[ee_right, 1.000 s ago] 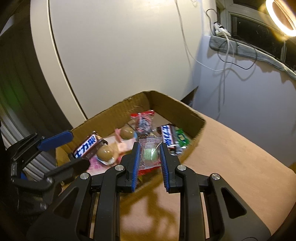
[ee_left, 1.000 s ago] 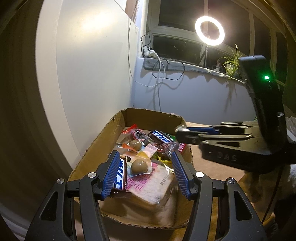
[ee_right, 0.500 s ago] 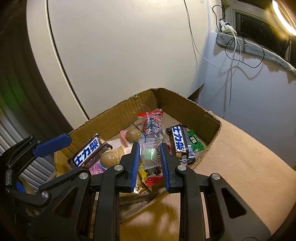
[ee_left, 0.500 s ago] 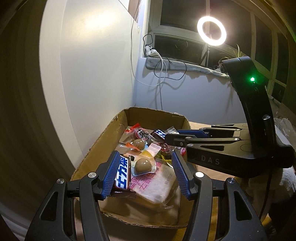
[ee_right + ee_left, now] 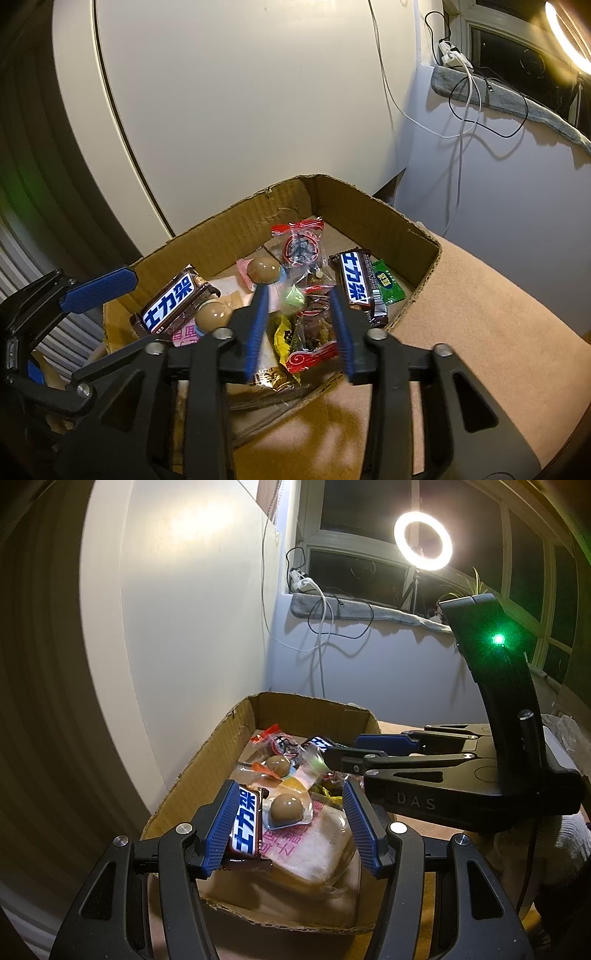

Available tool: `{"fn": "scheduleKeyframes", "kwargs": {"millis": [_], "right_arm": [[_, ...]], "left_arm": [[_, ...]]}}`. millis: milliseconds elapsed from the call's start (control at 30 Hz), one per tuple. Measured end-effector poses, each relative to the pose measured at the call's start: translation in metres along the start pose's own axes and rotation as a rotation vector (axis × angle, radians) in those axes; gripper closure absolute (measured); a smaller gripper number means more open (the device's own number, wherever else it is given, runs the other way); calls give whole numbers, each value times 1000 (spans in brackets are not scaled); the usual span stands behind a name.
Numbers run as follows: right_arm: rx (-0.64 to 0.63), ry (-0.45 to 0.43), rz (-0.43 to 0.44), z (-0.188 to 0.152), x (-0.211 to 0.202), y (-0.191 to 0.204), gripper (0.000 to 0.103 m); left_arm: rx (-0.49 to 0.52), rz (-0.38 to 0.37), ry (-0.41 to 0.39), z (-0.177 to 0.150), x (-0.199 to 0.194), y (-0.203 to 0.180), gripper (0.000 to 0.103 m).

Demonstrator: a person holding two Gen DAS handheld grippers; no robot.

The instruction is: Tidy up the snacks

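The right gripper (image 5: 297,325) has just opened above the cardboard box (image 5: 369,206); the green candy (image 5: 291,295) drops in, stored.

The cardboard box (image 5: 391,221) is open on top, so entry from above looks free. Its walls and the cupboard door (image 5: 240,110) just behind block its far sides. Packed snacks (image 5: 310,317) leave bare floor only in the far corner, seemingly.
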State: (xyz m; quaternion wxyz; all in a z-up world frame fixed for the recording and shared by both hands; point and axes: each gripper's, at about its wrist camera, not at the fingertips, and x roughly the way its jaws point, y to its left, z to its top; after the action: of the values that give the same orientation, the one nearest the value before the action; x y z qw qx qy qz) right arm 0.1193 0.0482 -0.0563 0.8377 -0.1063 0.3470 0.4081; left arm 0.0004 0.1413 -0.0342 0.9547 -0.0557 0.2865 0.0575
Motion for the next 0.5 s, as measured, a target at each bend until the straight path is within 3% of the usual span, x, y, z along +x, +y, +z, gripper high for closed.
{"fn": "scheduleKeyframes", "kwargs": {"millis": [200, 333, 500], "right_arm": [[-1, -1, -3, 0, -1, -2, 61], [-5, -9, -12, 0, -3, -3, 50], [-9, -17, -18, 0, -7, -3, 45]], "left_arm": [[2, 1, -3, 0, -1, -1, 46], [4, 3, -5, 0, -2, -2, 46], [1, 4, -2, 0, -1, 0, 46]]}}
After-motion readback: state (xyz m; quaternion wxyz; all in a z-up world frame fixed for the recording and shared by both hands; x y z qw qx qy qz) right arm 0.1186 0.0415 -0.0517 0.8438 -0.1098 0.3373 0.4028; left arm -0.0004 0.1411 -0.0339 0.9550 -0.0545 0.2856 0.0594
